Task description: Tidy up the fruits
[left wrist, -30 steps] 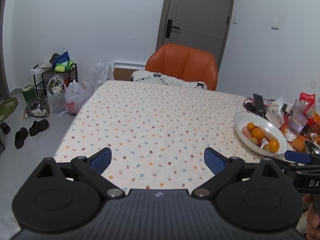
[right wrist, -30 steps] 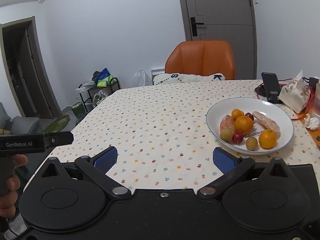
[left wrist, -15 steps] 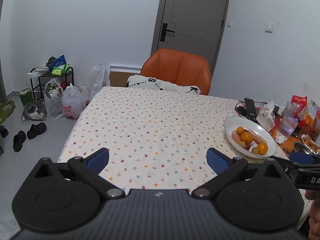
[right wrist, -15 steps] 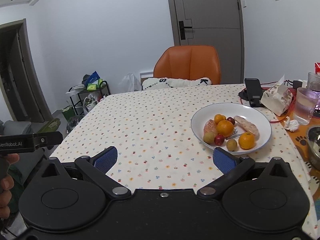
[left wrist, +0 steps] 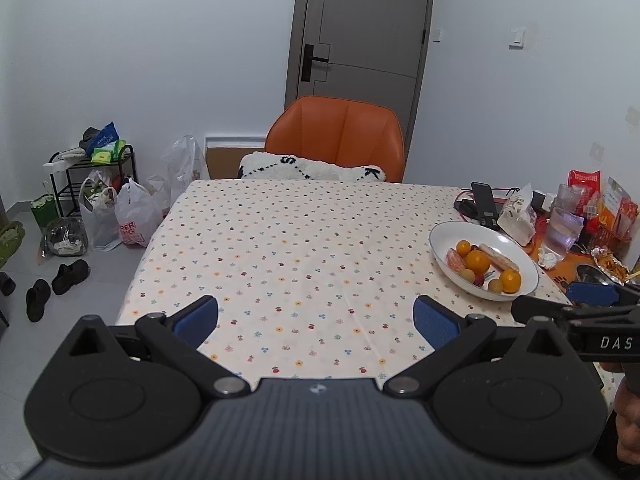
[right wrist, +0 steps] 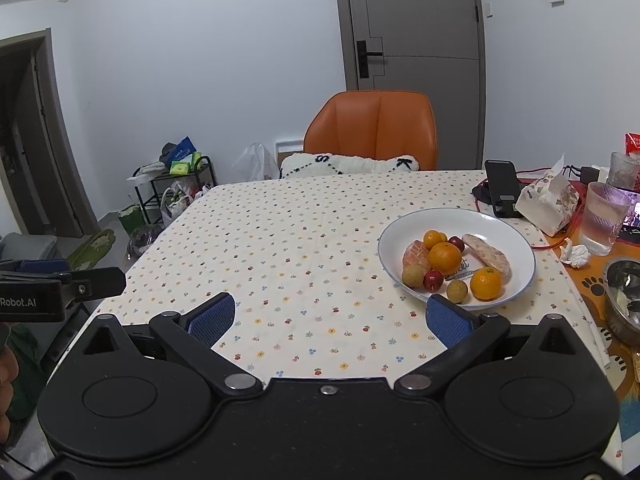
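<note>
Counter (right wrist: 304,240): covered by a cloth printed with small flowers and cherries; the near and left parts are bare.

Plate (right wrist: 516,240): white, set on the right side of the counter, ahead and to the right of both tools. Faint print shows on its floor, unreadable.

Fruits: all heaped in the plate. A large orange (right wrist: 445,258) lies at the centre; a long peeled segment (right wrist: 486,253) lies to its right, its long axis running from far-left to near-right.

Right tool (right wrist: 328,316): held spread, nothing gripped; its right pad is seen just in front of the plate's near rim. It is judged the nearer tool.

Left tool (left wrist: 316,316): likewise spread and empty, well apart from the plate.

Writing: "Robot.AI" and "DAS" are read on the tool bodies; "PER" is read on a floor bag (left wrist: 134,228).
</note>
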`<state>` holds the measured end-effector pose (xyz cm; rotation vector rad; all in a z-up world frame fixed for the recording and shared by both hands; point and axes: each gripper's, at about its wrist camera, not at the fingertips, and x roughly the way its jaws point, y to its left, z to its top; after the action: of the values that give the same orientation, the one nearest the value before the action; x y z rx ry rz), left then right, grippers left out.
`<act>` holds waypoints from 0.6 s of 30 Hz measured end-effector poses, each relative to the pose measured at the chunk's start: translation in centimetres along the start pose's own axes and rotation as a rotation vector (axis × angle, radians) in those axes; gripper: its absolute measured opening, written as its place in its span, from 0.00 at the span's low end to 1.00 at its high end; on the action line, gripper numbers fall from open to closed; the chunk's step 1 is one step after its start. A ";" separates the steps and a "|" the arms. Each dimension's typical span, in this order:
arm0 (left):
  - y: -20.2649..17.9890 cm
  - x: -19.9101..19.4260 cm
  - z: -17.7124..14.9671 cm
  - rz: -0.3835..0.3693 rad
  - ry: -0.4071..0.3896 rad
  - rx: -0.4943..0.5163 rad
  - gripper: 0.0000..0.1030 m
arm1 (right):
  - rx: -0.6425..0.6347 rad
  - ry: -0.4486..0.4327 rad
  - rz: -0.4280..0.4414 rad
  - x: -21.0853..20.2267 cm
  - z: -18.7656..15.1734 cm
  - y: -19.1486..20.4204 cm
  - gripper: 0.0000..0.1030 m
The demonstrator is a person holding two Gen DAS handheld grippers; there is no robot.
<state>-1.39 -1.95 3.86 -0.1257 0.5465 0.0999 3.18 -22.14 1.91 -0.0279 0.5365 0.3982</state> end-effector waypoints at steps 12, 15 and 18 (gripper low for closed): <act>-0.1 0.0 0.1 -0.001 0.006 -0.002 1.00 | -0.009 -0.003 -0.002 -0.1 0.1 0.1 1.00; -0.3 0.0 0.0 0.000 0.007 0.008 1.00 | -0.012 -0.003 -0.001 -0.1 0.1 0.2 1.00; -0.3 0.0 0.0 0.002 0.007 0.012 1.00 | -0.011 -0.004 -0.002 -0.1 0.1 0.1 1.00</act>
<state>-1.33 -2.29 3.84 -0.1136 0.5541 0.0978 3.09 -22.04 2.06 -0.0378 0.5305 0.3989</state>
